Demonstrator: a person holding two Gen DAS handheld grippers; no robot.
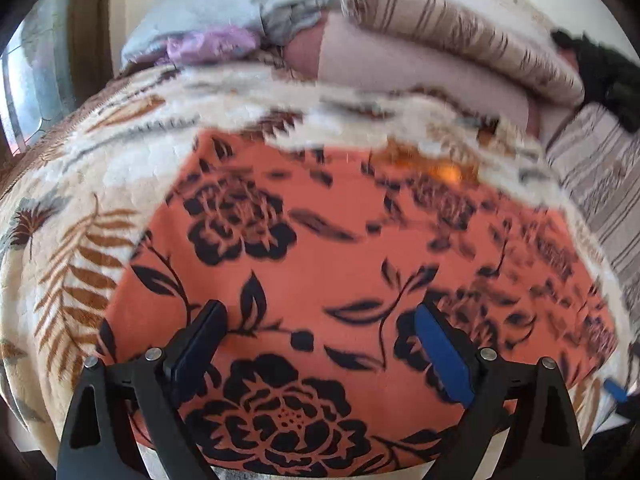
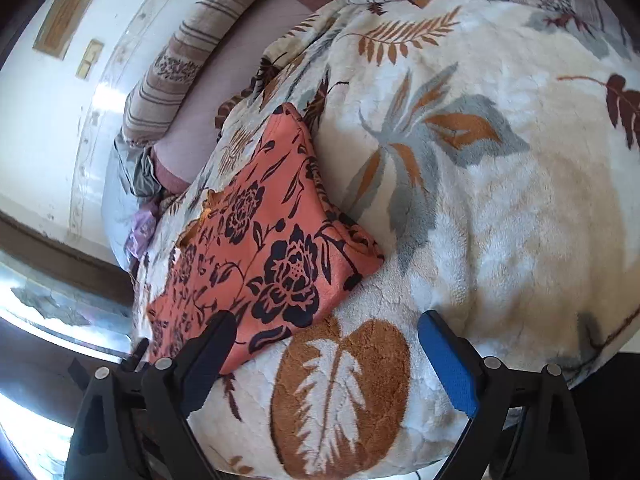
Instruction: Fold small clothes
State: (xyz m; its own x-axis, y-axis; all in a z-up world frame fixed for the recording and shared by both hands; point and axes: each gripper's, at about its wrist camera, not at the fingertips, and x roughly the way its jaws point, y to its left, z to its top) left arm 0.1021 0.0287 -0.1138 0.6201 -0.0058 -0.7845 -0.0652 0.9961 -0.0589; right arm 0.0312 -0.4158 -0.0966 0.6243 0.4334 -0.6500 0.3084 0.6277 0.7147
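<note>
**Where the fold could slip from here**

Left wrist view: the left gripper (image 1: 320,336) hangs over the orange floral cloth (image 1: 320,248), its jaws spread wide with nothing between them. The cloth lies flat on the leaf-print fleece blanket (image 1: 80,208) and fills most of the picture; its far edge meets the blanket below the striped pillows (image 1: 440,28). The right half is smeared by motion, so the edge there cannot be read well. The likely trouble is a grab that takes the plush blanket along with the thin cloth, since the fingers sit over the middle of the fabric and not at an edge. Pinching from the middle would also bunch the cloth instead of giving a clean fold line

Right wrist view: the right gripper (image 2: 326,344) is likewise spread and empty, hovering over the fleece blanket (image 2: 500,200) just beside the near corner of the orange floral cloth (image 2: 272,240). The cloth looks already doubled, with a seam running along its length and a thicker hem at its right edge. If this gripper closes where it is, it would catch only blanket pile. The soft, uneven bed beneath may let the layers slide apart when lifted, so the edges could end up misaligned
</note>
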